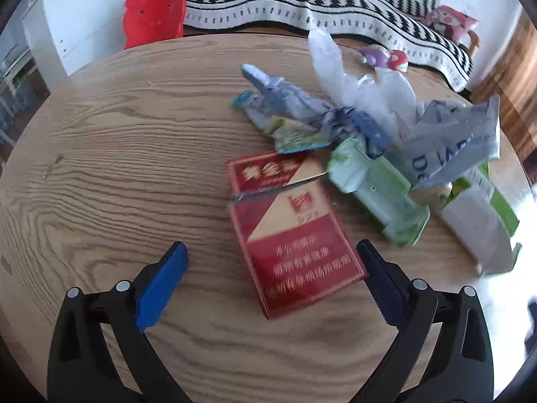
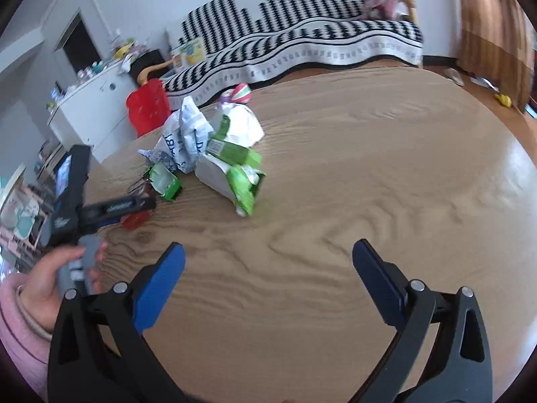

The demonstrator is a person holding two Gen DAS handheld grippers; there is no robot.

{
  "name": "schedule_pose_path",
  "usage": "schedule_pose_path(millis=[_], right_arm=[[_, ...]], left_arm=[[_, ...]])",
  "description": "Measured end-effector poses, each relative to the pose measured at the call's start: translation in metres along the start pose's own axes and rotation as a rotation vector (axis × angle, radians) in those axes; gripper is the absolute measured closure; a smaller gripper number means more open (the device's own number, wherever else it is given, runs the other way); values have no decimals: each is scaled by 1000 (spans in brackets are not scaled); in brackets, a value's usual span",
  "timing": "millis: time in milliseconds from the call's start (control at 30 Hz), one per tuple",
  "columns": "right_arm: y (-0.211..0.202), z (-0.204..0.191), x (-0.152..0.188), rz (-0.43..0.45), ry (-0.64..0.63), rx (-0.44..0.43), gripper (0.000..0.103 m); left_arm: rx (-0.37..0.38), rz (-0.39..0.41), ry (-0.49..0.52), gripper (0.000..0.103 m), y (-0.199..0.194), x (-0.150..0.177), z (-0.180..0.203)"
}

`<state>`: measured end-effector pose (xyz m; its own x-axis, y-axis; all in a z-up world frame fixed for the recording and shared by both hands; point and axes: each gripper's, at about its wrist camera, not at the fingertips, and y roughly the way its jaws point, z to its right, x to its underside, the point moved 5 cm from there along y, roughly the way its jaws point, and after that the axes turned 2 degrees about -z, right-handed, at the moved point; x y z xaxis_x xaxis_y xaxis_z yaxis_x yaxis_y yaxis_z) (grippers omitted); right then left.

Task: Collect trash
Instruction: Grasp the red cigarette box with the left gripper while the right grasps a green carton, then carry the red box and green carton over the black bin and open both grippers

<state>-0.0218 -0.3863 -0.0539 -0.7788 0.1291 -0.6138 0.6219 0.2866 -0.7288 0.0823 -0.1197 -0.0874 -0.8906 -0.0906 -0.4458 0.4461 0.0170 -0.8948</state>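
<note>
So the left hand-held gripper (image 1: 272, 262) is spread wide and hanging low over the bench (image 1: 117, 154), with the near end of a red cigarette pack (image 1: 292, 235) sitting between its blue pads (image 1: 161, 285), though neither pad is actually touching it. The pack lies flat on the wood. Right behind it, toward the far edge, is the rest of the trash in one loose heap: a crumpled blue wrapper (image 1: 288, 100), clear plastic (image 1: 332, 67), a flattened pale green carton (image 1: 379, 194) and a grey-white bag with blue lettering (image 1: 449, 141) (too blurry to read). A small toy (image 1: 386, 57) sits at the far edge.

The right hand-held gripper (image 2: 268, 262) is also wide open with nothing in it, hovering over bare wood, well apart from the heap, where a green and white box (image 2: 235, 174) lies nearest to it.
</note>
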Motion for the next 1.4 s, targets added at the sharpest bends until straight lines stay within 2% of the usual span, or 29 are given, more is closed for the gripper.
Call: schedule_pose_path(millis=[167,267,333,467,567,600,633,667,733,800,1000,1133,1267,1400], right_arm=[[44,-8,-31,-30,-92,22,6],[66,-12,-43,-83,-116,-25,7],[78,-18,-49,-107,-164,-27,7],[90,-27,-58,-111,-210,-10,14],[98,-30,-63,-115,-226,8,31],[102,-32,-65,-119,-222,2,46],[102,-32,-65,-123,-209,-21,56],[102,-33,-64,-124,-196,-40,59],[98,-35,-65,-89,-193,-24,72],[92,-37,-64,-69,-170,-45,76],[69,-42,-60,-39,-137,-97,77],[30,-51,-55,38,-132,-136,78],[12,-51,-49,77,-140,-56,78],[-4,-48,-46,104,-112,-57,78]], left_arm=[[-22,40,33,6,-7,-3,-11],[-17,41,35,6,-2,-5,-12],[-16,44,49,6,2,-6,-12],[-11,51,66,6,7,-7,-10],[1,60,80,6,8,-9,-5],[7,65,85,12,8,-10,-5],[13,84,96,21,5,-10,-4],[23,101,110,49,1,-11,-3],[73,102,100,49,-2,-11,-4],[77,109,109,50,-5,-9,-5],[97,147,103,50,-24,-8,-6],[105,179,108,50,-41,-5,-6],[111,203,111,50,-55,-1,-8],[126,217,116,50,-68,3,-10]])
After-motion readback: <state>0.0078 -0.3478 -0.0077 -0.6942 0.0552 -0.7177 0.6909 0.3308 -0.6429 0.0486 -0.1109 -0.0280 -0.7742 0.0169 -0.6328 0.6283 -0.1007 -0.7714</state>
